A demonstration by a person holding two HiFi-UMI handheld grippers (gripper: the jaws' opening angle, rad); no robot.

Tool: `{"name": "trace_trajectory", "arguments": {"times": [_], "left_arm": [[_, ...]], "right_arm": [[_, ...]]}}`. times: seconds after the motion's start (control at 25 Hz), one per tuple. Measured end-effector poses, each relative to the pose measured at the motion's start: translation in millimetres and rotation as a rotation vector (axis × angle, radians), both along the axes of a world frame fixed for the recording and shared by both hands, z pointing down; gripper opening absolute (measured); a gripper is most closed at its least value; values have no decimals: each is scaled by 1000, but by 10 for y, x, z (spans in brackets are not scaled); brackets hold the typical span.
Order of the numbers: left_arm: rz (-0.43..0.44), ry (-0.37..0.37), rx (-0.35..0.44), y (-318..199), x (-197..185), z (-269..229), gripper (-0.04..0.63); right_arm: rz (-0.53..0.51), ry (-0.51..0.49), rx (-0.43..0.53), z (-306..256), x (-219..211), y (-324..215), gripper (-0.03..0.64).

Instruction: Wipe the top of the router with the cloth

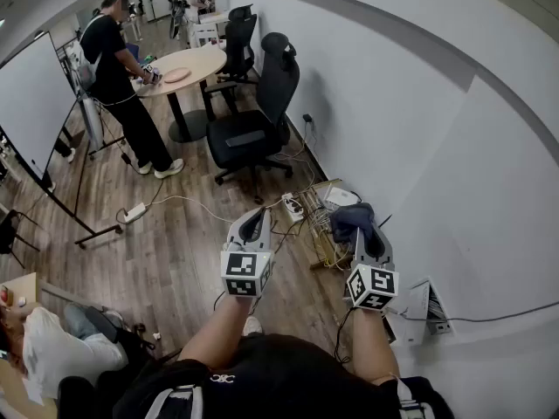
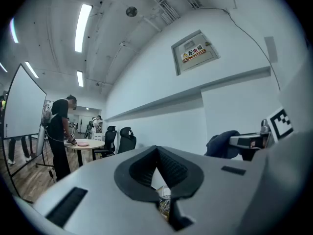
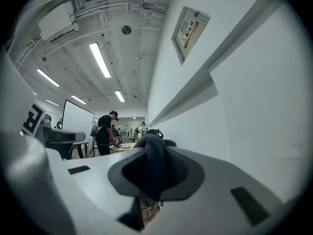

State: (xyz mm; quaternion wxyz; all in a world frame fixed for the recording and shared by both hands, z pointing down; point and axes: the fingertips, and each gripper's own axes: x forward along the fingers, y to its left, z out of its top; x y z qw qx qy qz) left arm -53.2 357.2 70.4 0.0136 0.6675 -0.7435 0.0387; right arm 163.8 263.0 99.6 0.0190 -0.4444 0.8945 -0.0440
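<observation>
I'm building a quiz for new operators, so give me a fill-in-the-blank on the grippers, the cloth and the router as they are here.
1. The gripper clamping the dark blue cloth in its fingers is the person's ___ one.
2. The left gripper has its fingers together and holds ___.
3. The router just beyond the cloth is ___ in colour.

Missing words: right; nothing; white.

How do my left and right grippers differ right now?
The right gripper is shut on the dark cloth; the left gripper is shut, with nothing between its jaws. The right gripper is nearer the white wall than the left. Both point forward, side by side.
</observation>
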Motion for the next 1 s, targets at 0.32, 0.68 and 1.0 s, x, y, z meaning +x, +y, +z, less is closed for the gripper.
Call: {"name": "trace_trajectory", "arguments": {"times": [0.32, 0.68, 1.0], "left_arm": [[12, 34, 4, -62, -77, -13, -2], [45, 36, 9, -173, -233, -54, -2], [87, 37, -3, -341, -576, -8, -2]], "right_arm": [[-25, -17, -8, -49, -157, -34, 41], [-5, -7, -8, -80, -373, -71, 41], [37, 17, -11, -67, -698, -153, 41]]}}
